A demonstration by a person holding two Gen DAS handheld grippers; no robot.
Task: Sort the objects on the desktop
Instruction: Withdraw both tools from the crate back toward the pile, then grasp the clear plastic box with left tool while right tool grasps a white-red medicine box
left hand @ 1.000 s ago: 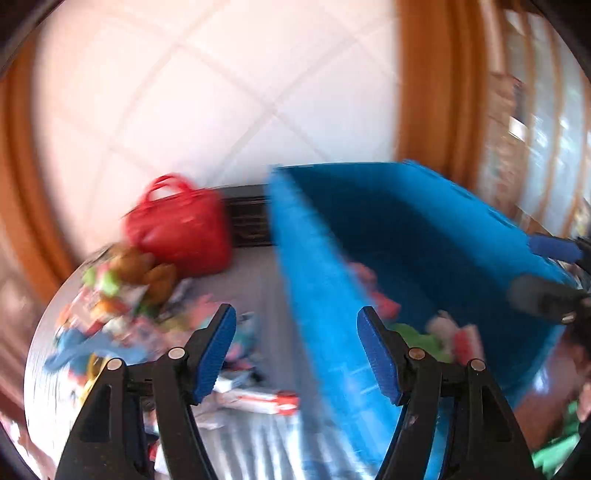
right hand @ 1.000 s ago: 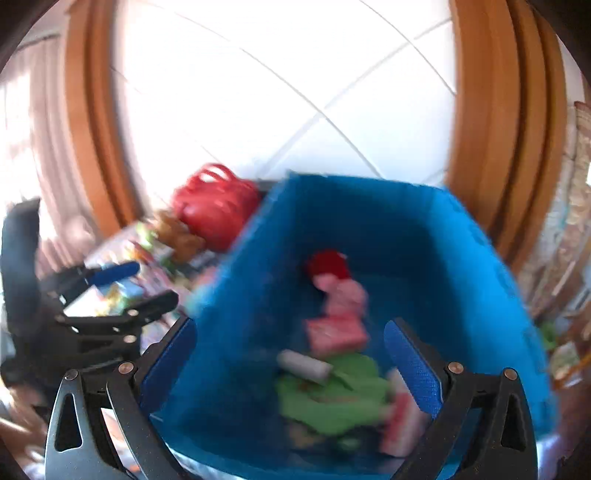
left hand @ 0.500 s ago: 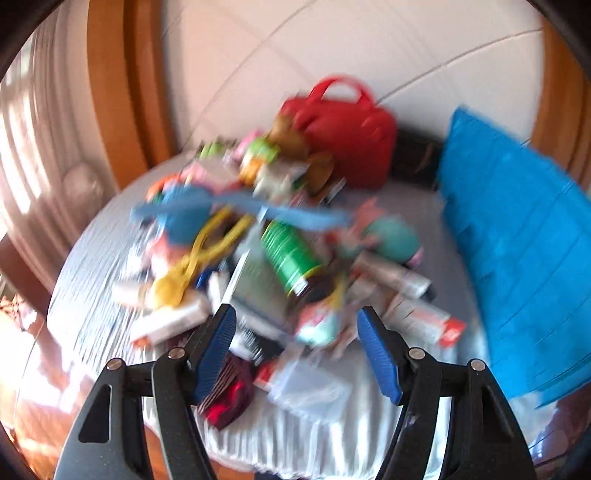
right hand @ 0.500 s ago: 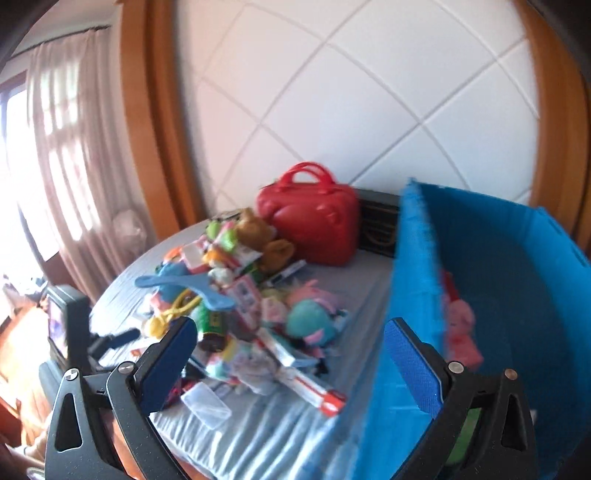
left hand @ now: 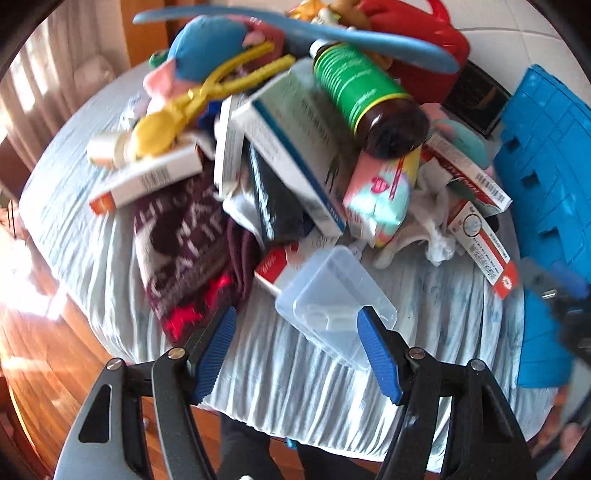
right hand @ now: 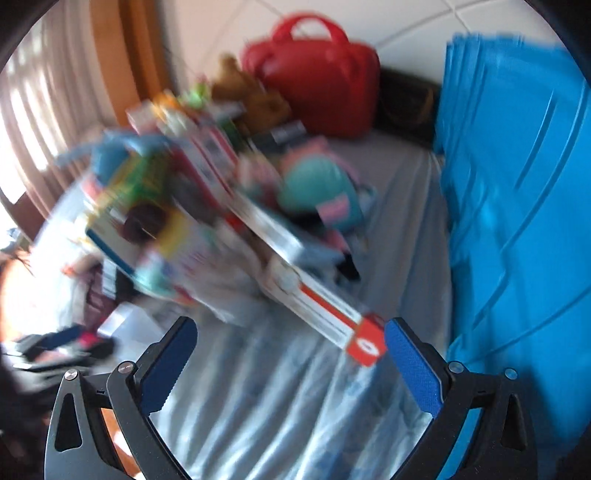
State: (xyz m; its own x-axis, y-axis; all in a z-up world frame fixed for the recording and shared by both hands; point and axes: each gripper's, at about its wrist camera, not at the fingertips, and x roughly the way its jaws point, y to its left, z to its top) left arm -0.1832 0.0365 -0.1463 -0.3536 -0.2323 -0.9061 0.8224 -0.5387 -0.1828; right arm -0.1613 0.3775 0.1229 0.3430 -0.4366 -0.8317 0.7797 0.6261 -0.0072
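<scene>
A heap of small goods lies on a table under a pale blue cloth (left hand: 280, 373). My left gripper (left hand: 295, 350) hangs open just above the near edge, nothing between its pads. A clear plastic box (left hand: 334, 308) lies right ahead of it, partly behind the right finger. Behind that are a dark patterned cloth (left hand: 181, 243), a white carton (left hand: 295, 147) and a brown bottle with a green label (left hand: 365, 99). My right gripper (right hand: 291, 363) is open too, over bare cloth. A long red-and-white carton (right hand: 325, 314) ends near its right fingertip. The blue bin (right hand: 517, 206) stands to the right.
A red handbag (right hand: 321, 85) and a black box (left hand: 476, 98) stand at the back by the tiled wall. A teal plush (right hand: 317, 188), yellow tongs (left hand: 192, 99) and a blue hanger (left hand: 332, 31) are in the heap. Wooden floor (left hand: 40, 332) lies below the near table edge.
Both grippers have swung away from the blue bin and come down towards the heap on the left. The heap now fills both views, and the bin sits at the right edge.
</scene>
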